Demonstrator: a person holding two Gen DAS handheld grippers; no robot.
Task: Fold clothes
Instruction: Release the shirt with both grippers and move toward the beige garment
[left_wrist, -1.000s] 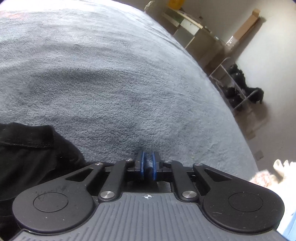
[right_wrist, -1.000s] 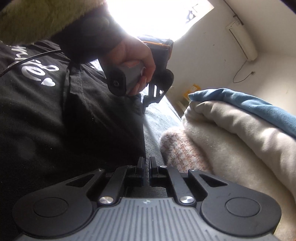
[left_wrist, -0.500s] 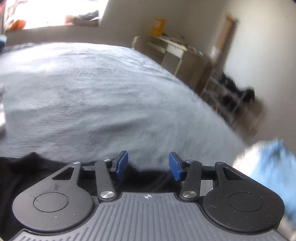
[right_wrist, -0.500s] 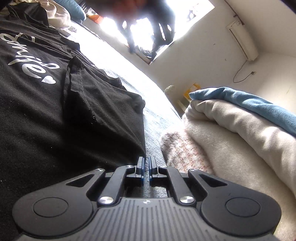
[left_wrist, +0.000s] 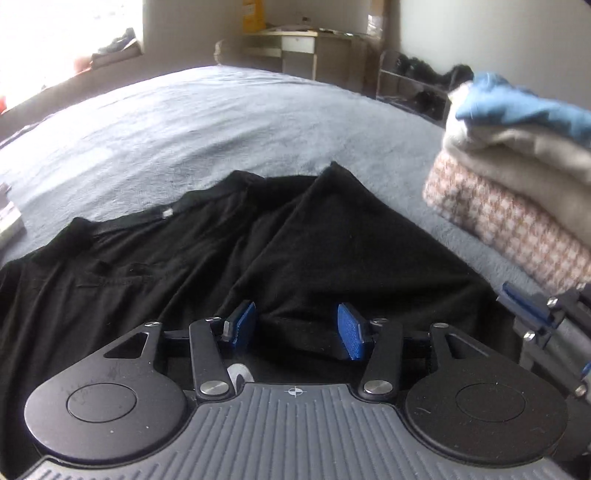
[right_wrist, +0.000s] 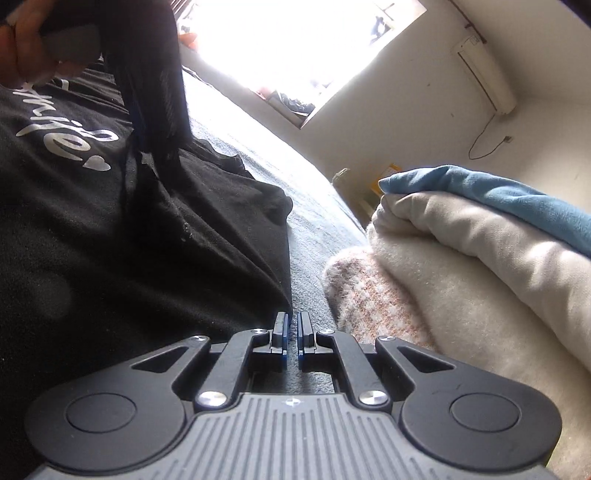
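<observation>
The left gripper (left_wrist: 295, 330) has swung back over the black cotton T-shirt (left_wrist: 229, 254) spread on the grey fleece bedcover (left_wrist: 207, 122), its jaws now apart and empty. The right gripper (right_wrist: 291, 334) stays shut, nothing visibly pinched, beside the shirt's edge. One fold looks released; another grab likely follows.

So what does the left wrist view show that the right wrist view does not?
Only the left wrist view shows the shirt's collar with its small label, the desk by the far wall, and the left gripper, open over the cloth.

Only the right wrist view shows the silver lettering, the wall air conditioner, and a hand at top left.

Both show the black T-shirt, the grey bed cover and the folded pile with blue on top.
</observation>
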